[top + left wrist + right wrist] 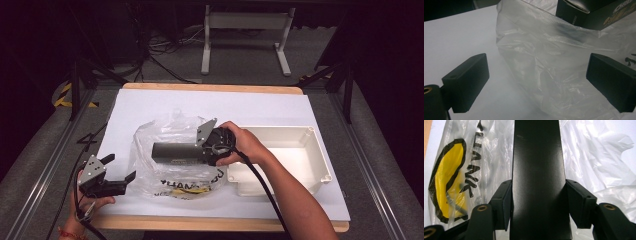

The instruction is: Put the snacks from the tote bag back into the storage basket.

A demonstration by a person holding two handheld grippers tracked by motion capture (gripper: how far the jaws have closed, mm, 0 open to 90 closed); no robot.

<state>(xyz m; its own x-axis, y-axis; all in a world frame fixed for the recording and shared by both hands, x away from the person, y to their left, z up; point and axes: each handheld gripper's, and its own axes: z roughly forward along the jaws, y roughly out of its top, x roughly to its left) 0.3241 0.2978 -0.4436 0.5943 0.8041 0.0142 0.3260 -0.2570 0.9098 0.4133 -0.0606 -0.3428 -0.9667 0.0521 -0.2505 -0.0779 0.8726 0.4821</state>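
A long black box [175, 150] hangs level above a crumpled clear plastic bag [165, 182] printed in yellow and black. My right gripper [200, 150] is shut on the box's right end. In the right gripper view both pads press the sides of the black box [537, 170] between the jaws of that gripper [537, 202], with the bag [599, 157] spread below. My left gripper [120, 167] stands open at the bag's left edge near the front of the table. In the left gripper view its jaws [536, 82] are wide apart, with a fold of the bag [544, 62] reaching between them and the box [594, 12] above.
A white sheet [150, 105] covers the wooden table. A white rectangular tray [320, 150] sits at the right, close behind the right hand. A cable trails from each gripper toward the front edge. Beyond the table stand a white frame and dark floor cables.
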